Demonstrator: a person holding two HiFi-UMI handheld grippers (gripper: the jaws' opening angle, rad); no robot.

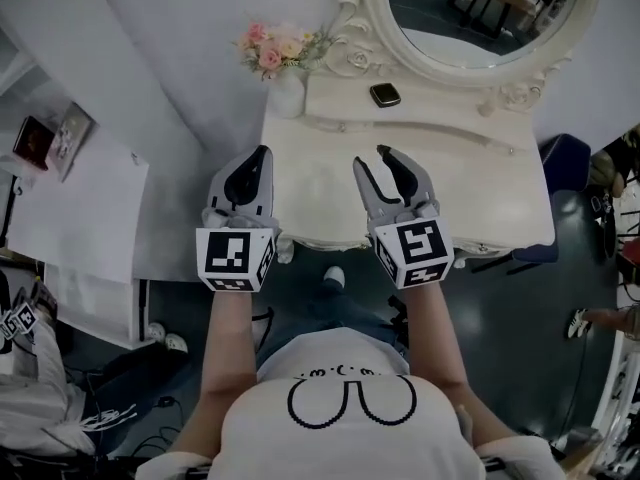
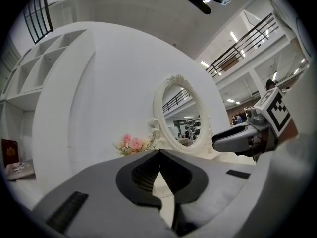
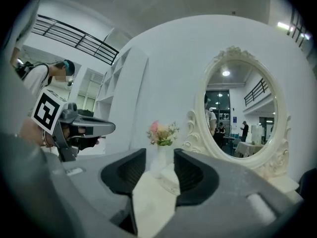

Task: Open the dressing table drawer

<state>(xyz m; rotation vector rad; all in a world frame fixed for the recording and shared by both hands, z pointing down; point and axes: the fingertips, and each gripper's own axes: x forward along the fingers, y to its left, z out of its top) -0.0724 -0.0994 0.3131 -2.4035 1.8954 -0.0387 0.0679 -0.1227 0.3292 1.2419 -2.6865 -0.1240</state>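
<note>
Item: drawer front [image 1: 322,242], crosswise under the near edge of the dressing table [image 1: 330,183], below both grippers, neither clearly nearer. The left gripper [image 1: 263,152] is closed and empty; the right gripper [image 1: 371,158] is partly parted and empty.

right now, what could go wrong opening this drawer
The small white vase of pink flowers stands at the back left corner of the cream table, ahead of the shut left hand-held gripper; a forward sweep could topple it. No view shows the drawer front, so the open right hand-held gripper may miss it.
</note>
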